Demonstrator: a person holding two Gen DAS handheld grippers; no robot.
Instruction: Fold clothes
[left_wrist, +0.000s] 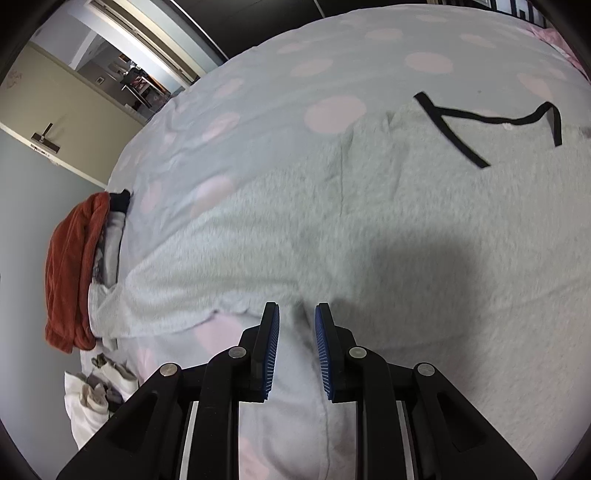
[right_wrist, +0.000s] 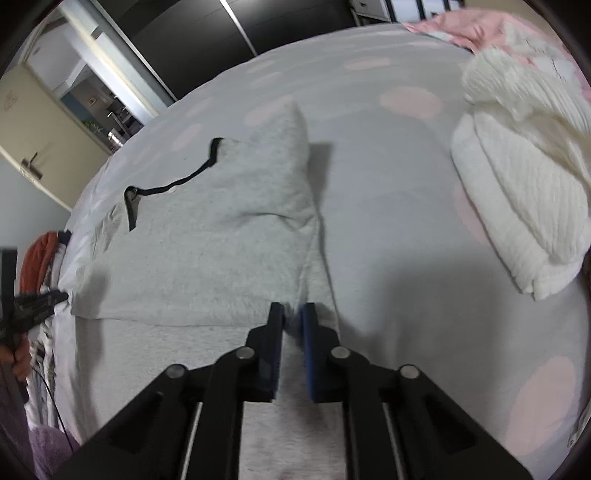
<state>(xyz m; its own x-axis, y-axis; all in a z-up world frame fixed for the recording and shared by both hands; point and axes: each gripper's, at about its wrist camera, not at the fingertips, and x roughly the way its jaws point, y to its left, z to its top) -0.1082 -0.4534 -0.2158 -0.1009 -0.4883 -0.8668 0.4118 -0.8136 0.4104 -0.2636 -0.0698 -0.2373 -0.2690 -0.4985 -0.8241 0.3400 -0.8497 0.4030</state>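
Note:
A light grey fleece garment (left_wrist: 369, 221) with a black-trimmed neckline (left_wrist: 461, 133) lies spread on the bed. My left gripper (left_wrist: 297, 314) is open just above its lower edge, with the cloth between and under the blue pads (left_wrist: 271, 354). In the right wrist view the garment (right_wrist: 207, 236) has its top part folded over. My right gripper (right_wrist: 291, 310) has its jaws narrowly apart around the garment's right edge; whether the pads pinch the cloth is not clear. The left gripper shows there at the far left (right_wrist: 33, 299).
The bed has a grey cover with pink dots (left_wrist: 288, 85). A pile with a rust-red garment (left_wrist: 74, 273) lies at the bed's left edge. A folded white knit sweater (right_wrist: 517, 206) lies to the right. A pink pillow (right_wrist: 498, 33) is at the far right corner.

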